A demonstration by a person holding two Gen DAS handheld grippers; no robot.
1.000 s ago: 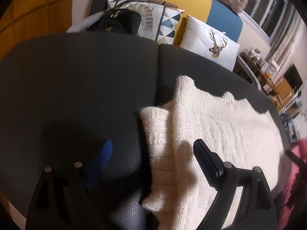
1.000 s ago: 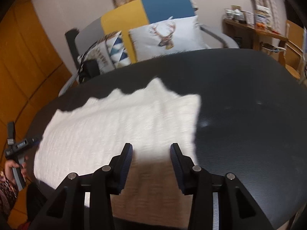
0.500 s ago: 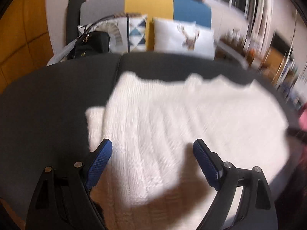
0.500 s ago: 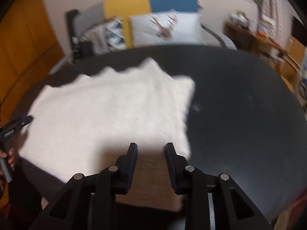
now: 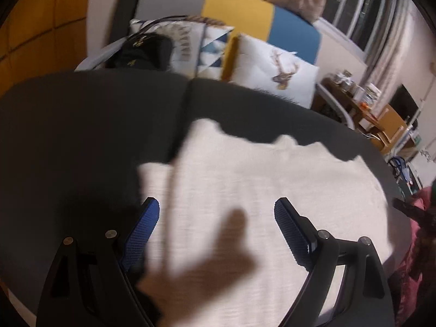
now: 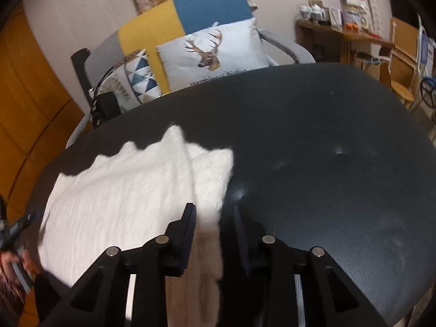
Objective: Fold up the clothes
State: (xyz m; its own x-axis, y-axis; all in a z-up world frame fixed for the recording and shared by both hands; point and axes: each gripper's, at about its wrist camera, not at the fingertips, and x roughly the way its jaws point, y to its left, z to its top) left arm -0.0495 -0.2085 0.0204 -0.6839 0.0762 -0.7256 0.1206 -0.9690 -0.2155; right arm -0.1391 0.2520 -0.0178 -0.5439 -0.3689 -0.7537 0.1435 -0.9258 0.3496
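While the soft, limp knit sweater [image 5: 259, 190] is spread flat on the dark table [image 6: 327, 141], nothing is gripped: left gripper [image 5: 216, 219] spread wide, right gripper [image 6: 214, 224] narrowed at its right edge [image 6: 226, 179], best pinched there.

A cream knitted sweater [image 5: 245, 190] lies flat on the wide black leather surface [image 6: 327, 163], toward its left and near part, leaving the right side bare. Behind the far edge stands a grey, yellow and blue sofa [image 6: 190, 16], with a white deer-print cushion [image 6: 215, 49] on its right and a triangle-patterned cushion [image 6: 141, 76] to the left of that; a black handbag [image 5: 147, 51] sits further left. A cluttered wooden side table [image 6: 343, 32] stands far right
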